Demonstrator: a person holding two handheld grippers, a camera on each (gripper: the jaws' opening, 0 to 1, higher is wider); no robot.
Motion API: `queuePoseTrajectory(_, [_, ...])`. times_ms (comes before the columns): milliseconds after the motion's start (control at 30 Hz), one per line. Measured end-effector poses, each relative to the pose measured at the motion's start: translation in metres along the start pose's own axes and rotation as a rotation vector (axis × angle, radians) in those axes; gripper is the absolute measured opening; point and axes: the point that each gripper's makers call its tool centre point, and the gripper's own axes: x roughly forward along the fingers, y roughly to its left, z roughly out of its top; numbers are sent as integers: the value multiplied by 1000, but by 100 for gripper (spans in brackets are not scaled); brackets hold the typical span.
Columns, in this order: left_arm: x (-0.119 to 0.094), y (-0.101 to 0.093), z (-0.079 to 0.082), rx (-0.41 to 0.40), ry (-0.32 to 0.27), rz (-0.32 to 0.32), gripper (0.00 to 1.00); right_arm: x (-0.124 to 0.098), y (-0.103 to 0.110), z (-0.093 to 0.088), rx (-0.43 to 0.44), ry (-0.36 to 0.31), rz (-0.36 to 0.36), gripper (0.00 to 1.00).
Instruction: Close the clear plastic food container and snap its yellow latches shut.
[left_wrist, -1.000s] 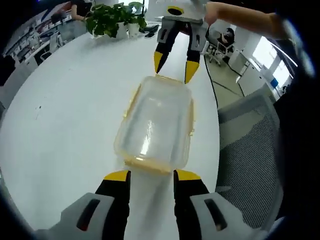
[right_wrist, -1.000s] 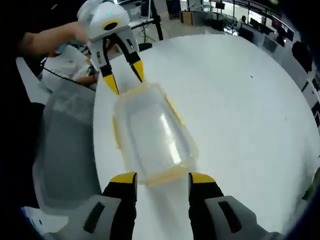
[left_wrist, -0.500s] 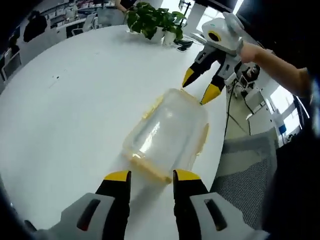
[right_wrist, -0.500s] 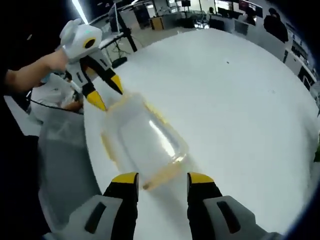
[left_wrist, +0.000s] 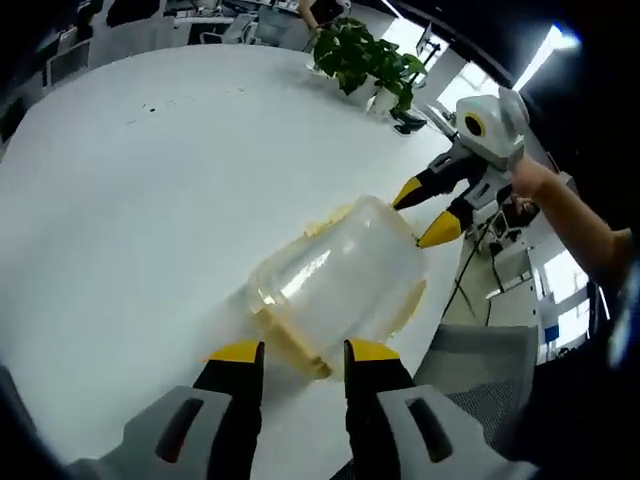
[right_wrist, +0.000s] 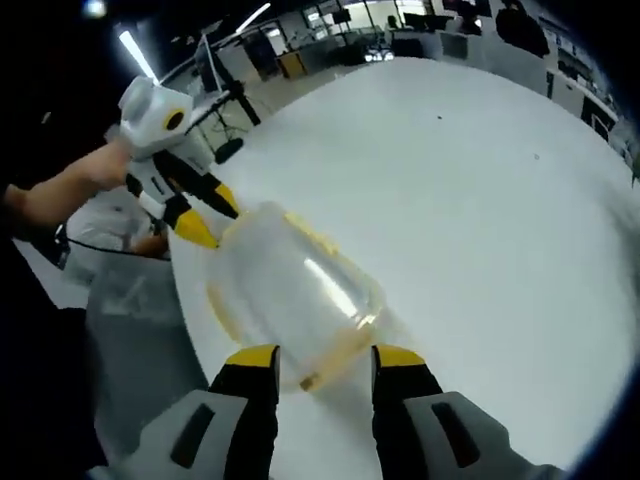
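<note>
Item: clear food container (left_wrist: 340, 285), lid on, lying on the white counter (left_wrist: 130, 200) near its edge. Left tool (left_wrist: 297, 352) and right tool (right_wrist: 313, 355), both spread open, flank its short ends. Change: both views have rolled; container unmoved. Yellow latches apparently unsnapped.

Bright overhead strip lights wash the white tabletop (left_wrist: 130, 200) almost to glare and streak highlights on the clear container (right_wrist: 290, 295), while fisheye bending darkens the edges, motion softens detail, and far windows blow out.
</note>
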Motion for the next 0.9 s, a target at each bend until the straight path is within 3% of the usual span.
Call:
queuePoseTrajectory(200, [4, -1, -2, -73, -11, 0, 27, 2, 2, -3, 39, -16, 13, 35])
queuePoseTrajectory(400, [6, -1, -1, -118, -25, -2, 29, 6, 2, -12, 48, 12, 15, 33])
queuePoseTrajectory(900, [9, -4, -1, -144, -38, -24, 28, 8, 8, -13, 89, 23, 47, 32])
